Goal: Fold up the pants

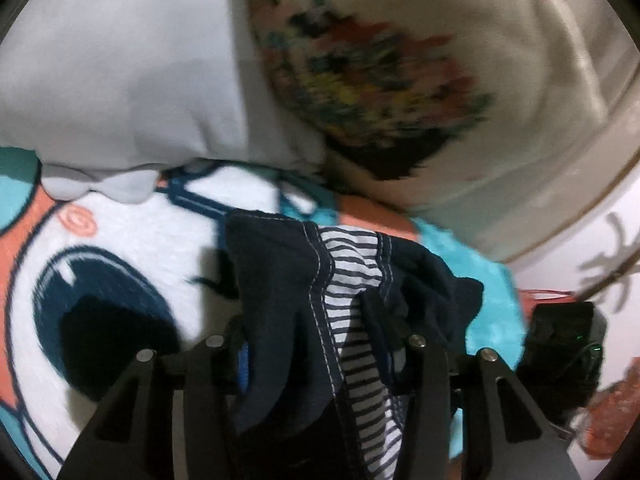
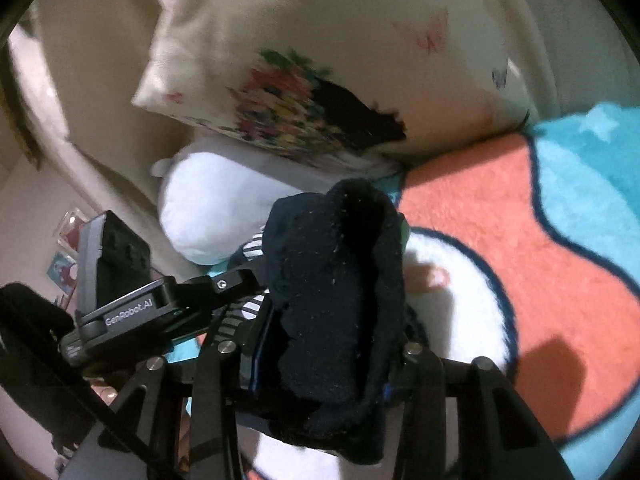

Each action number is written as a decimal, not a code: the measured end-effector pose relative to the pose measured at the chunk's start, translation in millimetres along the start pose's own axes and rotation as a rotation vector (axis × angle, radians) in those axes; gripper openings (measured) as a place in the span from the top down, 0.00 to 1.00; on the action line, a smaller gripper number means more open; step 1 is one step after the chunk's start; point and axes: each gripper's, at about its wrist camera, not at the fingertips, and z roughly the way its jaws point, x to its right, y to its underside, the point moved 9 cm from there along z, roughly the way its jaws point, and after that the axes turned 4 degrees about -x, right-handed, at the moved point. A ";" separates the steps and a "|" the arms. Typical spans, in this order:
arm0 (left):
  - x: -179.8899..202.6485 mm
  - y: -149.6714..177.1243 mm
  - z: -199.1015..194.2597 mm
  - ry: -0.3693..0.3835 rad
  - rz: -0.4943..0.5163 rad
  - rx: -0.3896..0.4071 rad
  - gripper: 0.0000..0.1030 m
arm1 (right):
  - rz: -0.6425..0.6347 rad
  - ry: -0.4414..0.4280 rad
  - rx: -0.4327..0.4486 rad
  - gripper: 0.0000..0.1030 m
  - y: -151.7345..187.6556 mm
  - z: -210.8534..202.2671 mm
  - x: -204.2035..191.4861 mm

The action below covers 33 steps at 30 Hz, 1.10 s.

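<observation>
The pants (image 1: 280, 280) are dark navy with white stitching and a striped blue-and-white lining. In the left wrist view my left gripper (image 1: 316, 344) is shut on a bunched part of them, lifted above the bed. In the right wrist view my right gripper (image 2: 324, 344) is shut on another navy fold of the pants (image 2: 336, 280), which hides the fingertips. The left gripper's black body (image 2: 120, 296) shows at the left of that view, close beside the right one. The right gripper's body (image 1: 560, 344) shows at the right of the left wrist view.
A plush blanket (image 2: 500, 220) with a cartoon print in white, orange and teal covers the bed. A white pillow (image 1: 120, 80) and a cream pillow with a colourful print (image 1: 380, 72) lie at the far side. A wall stands behind them.
</observation>
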 end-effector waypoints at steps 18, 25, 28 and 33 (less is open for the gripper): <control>13.5 10.7 -52.2 0.007 0.057 0.072 0.35 | 0.100 -0.203 0.116 0.34 -27.7 -44.1 -13.5; -14.2 45.3 -9.0 -0.076 0.021 -0.027 0.34 | 0.246 -0.182 0.047 0.36 -18.7 0.7 22.8; -18.7 45.8 -15.6 -0.043 -0.019 -0.026 0.33 | 0.230 -0.203 0.042 0.36 -17.7 -6.0 16.7; -23.9 55.8 -52.7 -0.074 -0.043 0.049 0.32 | 0.190 -0.283 0.094 0.34 -9.5 -40.6 -6.7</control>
